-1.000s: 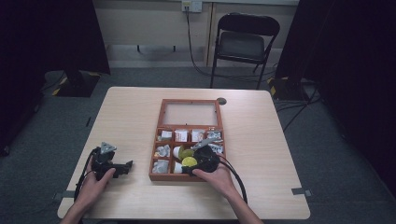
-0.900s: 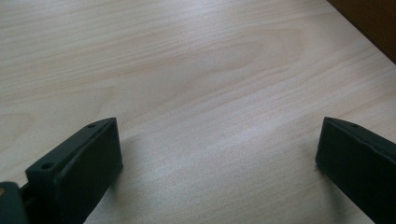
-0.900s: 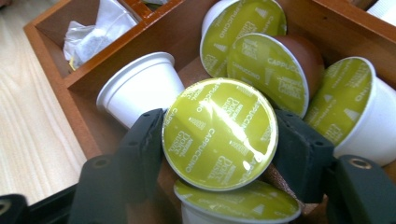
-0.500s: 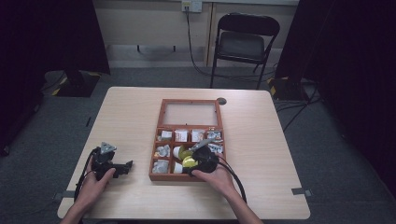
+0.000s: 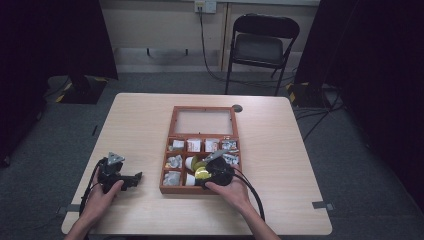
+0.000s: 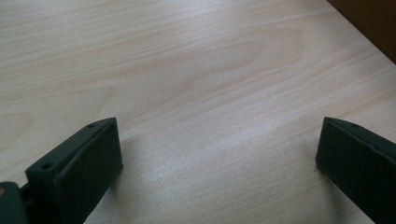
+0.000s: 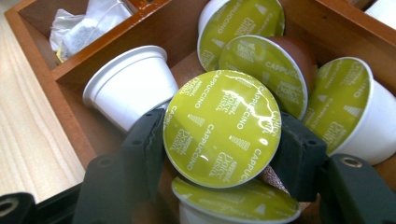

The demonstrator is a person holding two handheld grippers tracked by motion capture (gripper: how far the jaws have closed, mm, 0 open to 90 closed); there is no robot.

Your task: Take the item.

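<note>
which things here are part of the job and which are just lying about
In the job: right gripper, shut on a green-lidded coffee capsule; other capsules; wooden box.
Lying about: left gripper, open on the table; tea bags; chair.

A black folding metal chair (image 5: 264, 47) stands beyond the pale wooden tabletop (image 5: 130, 125); a small dark round disc (image 5: 237, 108) lies near its far edge.

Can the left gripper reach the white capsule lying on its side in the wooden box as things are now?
Probably yes. The left gripper rests open on bare table beside the box, but the right gripper, holding a green-lidded capsule, crowds the white capsule.
</note>
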